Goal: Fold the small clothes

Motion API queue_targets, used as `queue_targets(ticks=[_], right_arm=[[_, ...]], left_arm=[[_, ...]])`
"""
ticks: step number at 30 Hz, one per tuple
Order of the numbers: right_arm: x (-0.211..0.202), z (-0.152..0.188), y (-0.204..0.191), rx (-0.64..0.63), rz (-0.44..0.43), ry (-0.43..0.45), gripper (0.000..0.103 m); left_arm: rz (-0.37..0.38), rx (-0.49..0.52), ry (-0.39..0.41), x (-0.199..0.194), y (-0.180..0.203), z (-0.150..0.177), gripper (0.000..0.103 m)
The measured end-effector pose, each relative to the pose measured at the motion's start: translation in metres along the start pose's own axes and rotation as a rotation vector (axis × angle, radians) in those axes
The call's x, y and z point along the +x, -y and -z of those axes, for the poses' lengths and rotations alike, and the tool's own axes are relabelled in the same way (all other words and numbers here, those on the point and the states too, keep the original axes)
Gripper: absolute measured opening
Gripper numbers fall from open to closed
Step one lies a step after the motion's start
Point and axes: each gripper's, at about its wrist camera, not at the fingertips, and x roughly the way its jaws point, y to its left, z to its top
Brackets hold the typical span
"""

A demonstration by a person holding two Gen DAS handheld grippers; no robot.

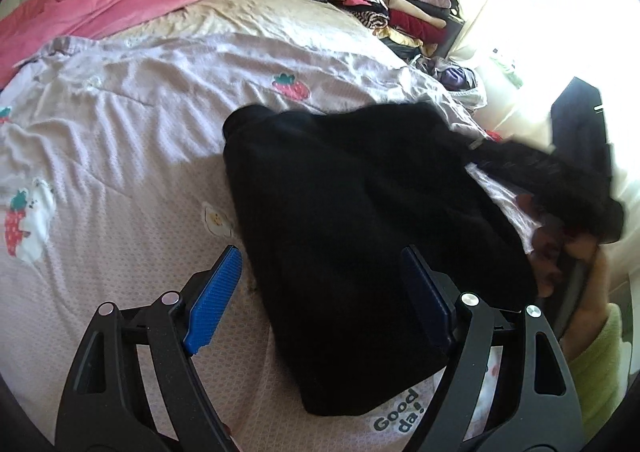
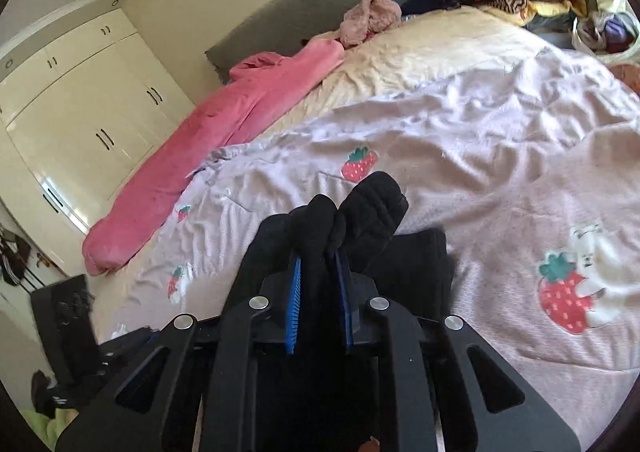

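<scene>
On the bed, over the pale pink strawberry-print quilt (image 1: 132, 124), lies the black garment (image 1: 360, 220), spread out in my left view with one end reaching away to the right. My right gripper (image 2: 318, 272) is clamped on a bunched fold of that black cloth, which bulges up past its blue pads (image 2: 295, 292). No earlier view shows me how it got there. My left gripper (image 1: 320, 284) hangs above the garment's near edge with its jaws wide apart, one blue pad over the quilt, the other over the black cloth, pressing on nothing. Further out I see a pink blanket (image 1: 100, 8) along the far side of the bed and a stack of folded clothes (image 1: 384, 0) at the far corner.
</scene>
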Motion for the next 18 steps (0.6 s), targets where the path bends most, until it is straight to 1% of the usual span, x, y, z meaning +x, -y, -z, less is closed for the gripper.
queue_targets(ticks=[1,3,5,7,8,9,10,12,14,16,17,18], right_arm=[[0.01,0.003,0.009,0.013,0.057,-0.036,0.015],[0.017,0.01,0.022,0.033,0.141,-0.071,0.015],[0.014,0.012,0.034,0.076,0.12,-0.067,0.015],[0.01,0.012,0.032,0.053,0.153,-0.063,0.016],[0.009,0.013,0.03,0.027,0.194,-0.065,0.026],[0.008,0.014,0.026,-0.001,0.256,-0.067,0.044],[0.004,0.015,0.024,-0.009,0.287,-0.065,0.048],[-0.01,0.014,0.015,-0.017,0.289,-0.035,0.048],[-0.026,0.016,0.0,-0.069,0.279,0.004,0.048],[-0.046,0.025,-0.02,-0.112,0.214,0.029,0.048],[-0.053,0.031,-0.028,-0.129,0.18,0.027,0.048],[-0.057,0.036,-0.034,-0.146,0.171,0.022,0.048]], left_arm=[[-0.006,0.007,0.0,0.001,0.001,-0.001,0.073],[-0.02,0.015,-0.016,0.008,0.004,0.0,0.073],[-0.021,0.016,-0.041,0.018,0.005,0.003,0.073],[-0.023,0.023,-0.051,0.022,0.005,0.008,0.073],[-0.027,0.027,-0.053,0.024,0.005,0.01,0.073],[-0.032,0.027,-0.055,0.025,0.005,0.011,0.073],[-0.032,0.024,-0.055,0.025,0.004,0.011,0.073],[-0.036,0.023,-0.052,0.024,0.003,0.012,0.073],[-0.042,0.025,-0.05,0.023,0.003,0.012,0.073],[-0.044,0.026,-0.05,0.022,0.003,0.013,0.073],[-0.045,0.025,-0.05,0.021,0.003,0.014,0.073],[-0.044,0.024,-0.05,0.02,0.003,0.015,0.073]])
